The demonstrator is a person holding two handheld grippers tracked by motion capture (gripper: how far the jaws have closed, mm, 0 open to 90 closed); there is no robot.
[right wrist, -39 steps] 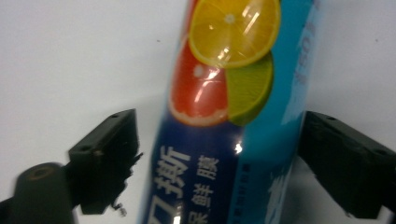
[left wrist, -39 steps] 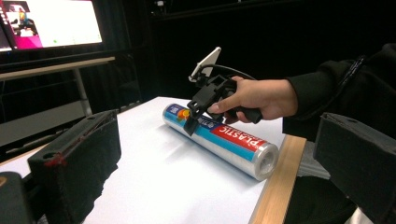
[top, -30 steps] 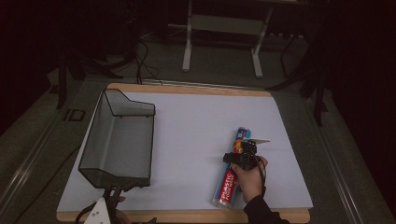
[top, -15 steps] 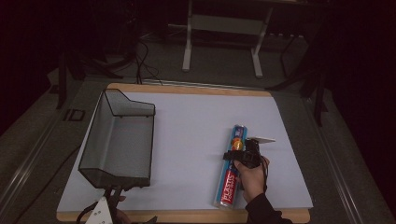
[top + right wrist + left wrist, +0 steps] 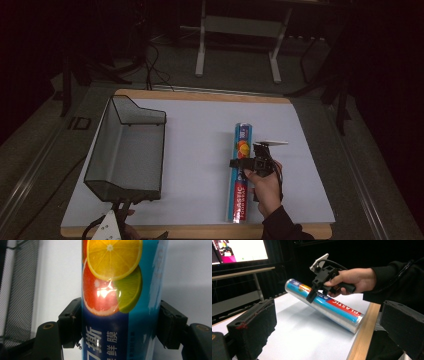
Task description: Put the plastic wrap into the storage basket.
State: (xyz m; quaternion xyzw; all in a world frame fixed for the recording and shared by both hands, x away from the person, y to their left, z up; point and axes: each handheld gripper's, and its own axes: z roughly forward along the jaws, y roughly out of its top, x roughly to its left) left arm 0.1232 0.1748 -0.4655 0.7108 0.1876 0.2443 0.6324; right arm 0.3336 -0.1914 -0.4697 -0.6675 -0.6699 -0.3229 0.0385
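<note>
Dark floor and black surroundings frame our work table (image 5: 300,232), a wooden board with its pale edge showing along the near and far sides, covered almost wholly by a light lavender sheet (image 5: 200,150). Beyond the far edge we see a grey metal stand (image 5: 237,45) on the floor, with cables trailing beside it. From the left gripper view we also make out a lit screen (image 5: 239,250) above a long desk at the back of the room.

On the left part of the sheet rests a black wire mesh basket (image 5: 125,150), well apart from the roll. Our left gripper (image 5: 112,227) sits at the near edge just below the basket; its black jaws rise at either side of its own view with bare sheet between them, standing wide and holding nothing.

On the right half lies the plastic wrap roll (image 5: 241,172), a long blue tube printed with citrus slices. Our right gripper (image 5: 248,163) has just been closing, and its pads now press on both sides of the tube. In the left gripper view the far end is tilted up off the sheet while the near end stays down by the wooden edge.
</note>
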